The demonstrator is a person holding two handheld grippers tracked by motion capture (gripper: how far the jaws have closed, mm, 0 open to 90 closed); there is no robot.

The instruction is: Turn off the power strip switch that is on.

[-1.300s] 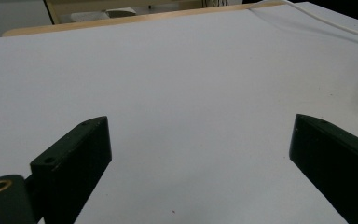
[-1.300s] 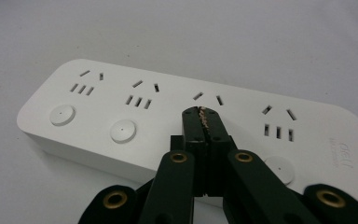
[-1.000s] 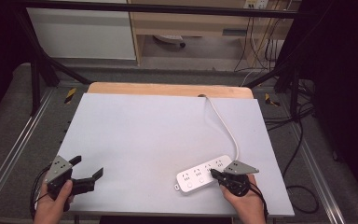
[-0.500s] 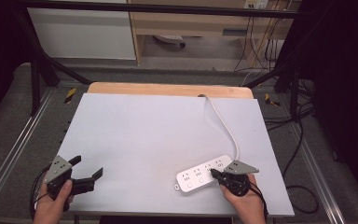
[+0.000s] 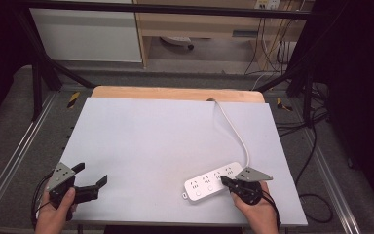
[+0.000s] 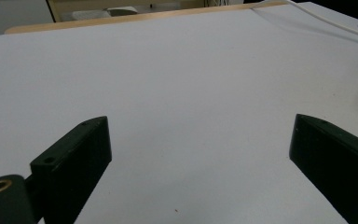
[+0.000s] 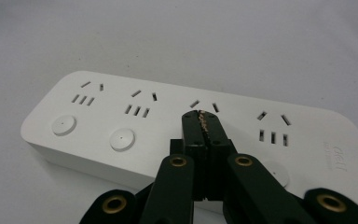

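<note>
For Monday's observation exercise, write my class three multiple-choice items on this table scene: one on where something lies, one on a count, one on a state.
1. Where on the table does the power strip lie?
A. near edge, by the right gripper
B. far left corner
C. centre

2. How many socket groups does the power strip carry?
A. two
B. four
C. six

3. How do the fingers of the two grippers stand?
A. both shut
B. left open, right shut
C. left shut, right open

Answers:
1 A: the high view shows it beside the right gripper.
2 B: the right gripper view shows four groups of slots in a row.
3 B: the left gripper has fingers wide apart over bare table; the right gripper's fingers meet above the strip.
</note>
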